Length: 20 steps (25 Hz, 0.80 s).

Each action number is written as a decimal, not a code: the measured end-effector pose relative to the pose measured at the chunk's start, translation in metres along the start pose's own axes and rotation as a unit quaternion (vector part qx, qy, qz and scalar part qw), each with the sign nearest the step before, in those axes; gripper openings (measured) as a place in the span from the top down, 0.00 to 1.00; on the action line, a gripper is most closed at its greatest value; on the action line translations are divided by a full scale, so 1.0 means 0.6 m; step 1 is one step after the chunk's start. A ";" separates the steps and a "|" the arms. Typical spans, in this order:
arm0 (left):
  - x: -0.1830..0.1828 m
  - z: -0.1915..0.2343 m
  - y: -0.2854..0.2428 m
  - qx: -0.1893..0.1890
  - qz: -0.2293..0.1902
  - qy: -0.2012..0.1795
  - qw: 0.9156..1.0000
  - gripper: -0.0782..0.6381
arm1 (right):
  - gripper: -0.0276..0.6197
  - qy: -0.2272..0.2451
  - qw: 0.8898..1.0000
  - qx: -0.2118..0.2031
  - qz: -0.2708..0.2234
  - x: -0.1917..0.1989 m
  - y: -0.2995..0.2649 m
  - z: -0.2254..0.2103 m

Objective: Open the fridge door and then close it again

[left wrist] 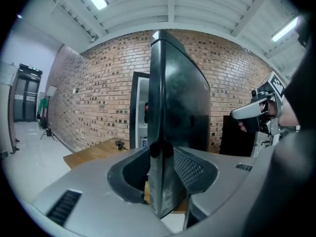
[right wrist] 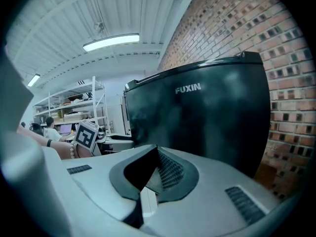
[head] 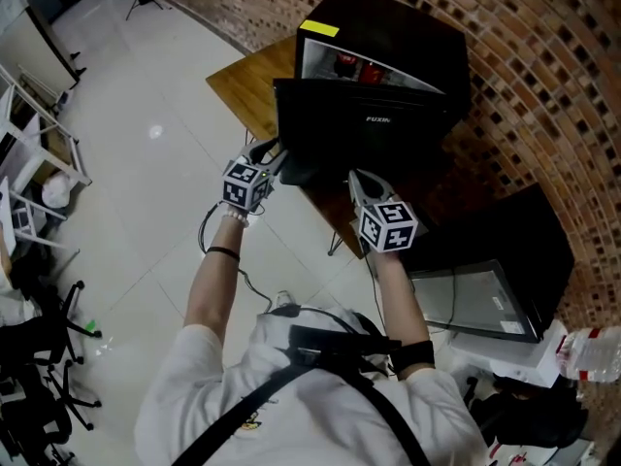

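Gripping the free edge of the door (head: 359, 129), the left gripper (head: 275, 158) has its jaws partly apart and clamped on the panel; the left gripper view shows that edge running straight up between them. Right gripper (head: 357, 181): jaws fully together, nothing held, pointing at the door's front face beside the printed logo (right wrist: 188, 88).

Fridge (head: 388, 37) sits on the wooden tabletop (head: 247, 85) against the brick wall (head: 543, 95). The door stands swung well out from the cabinet, with the lit interior showing above it.

Progress, as judged: the opening half looks done or nearly so, and closing remains. Which way the door is travelling cannot be read from one moment.

Not resolved:
- whether the right jaws touch the door
- the hinge side
- most of the interior, which the door covers
- red items (head: 357, 66) inside, too small to identify
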<state>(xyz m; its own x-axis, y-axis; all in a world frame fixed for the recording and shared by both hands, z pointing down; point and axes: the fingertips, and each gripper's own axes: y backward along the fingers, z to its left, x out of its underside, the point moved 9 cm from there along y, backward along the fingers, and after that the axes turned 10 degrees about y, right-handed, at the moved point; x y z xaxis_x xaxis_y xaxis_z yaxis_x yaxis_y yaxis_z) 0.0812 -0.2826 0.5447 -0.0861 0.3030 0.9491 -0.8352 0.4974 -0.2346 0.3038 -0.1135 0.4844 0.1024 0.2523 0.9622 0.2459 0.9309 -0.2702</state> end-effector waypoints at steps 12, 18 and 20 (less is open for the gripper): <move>-0.045 0.102 -0.098 0.069 0.009 -0.006 0.998 0.69 | 0.96 -0.009 0.998 0.060 0.021 -0.001 -0.035 -0.004; -0.060 0.129 -0.137 0.091 0.013 -0.008 0.996 0.69 | 0.96 -0.006 0.996 0.083 0.029 -0.001 -0.021 -0.010; -0.063 0.136 -0.149 0.094 0.012 -0.004 0.995 0.69 | 0.96 -0.005 0.995 0.090 0.031 0.001 -0.016 -0.014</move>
<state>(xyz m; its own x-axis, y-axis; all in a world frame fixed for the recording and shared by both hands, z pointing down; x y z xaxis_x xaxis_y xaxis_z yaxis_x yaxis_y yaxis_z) 0.1146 -0.4049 0.5469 -0.1107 0.3057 0.9457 -0.9199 0.3286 -0.2139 0.3096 -0.1247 0.4875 0.1019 0.3128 0.9443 0.0623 0.9454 -0.3199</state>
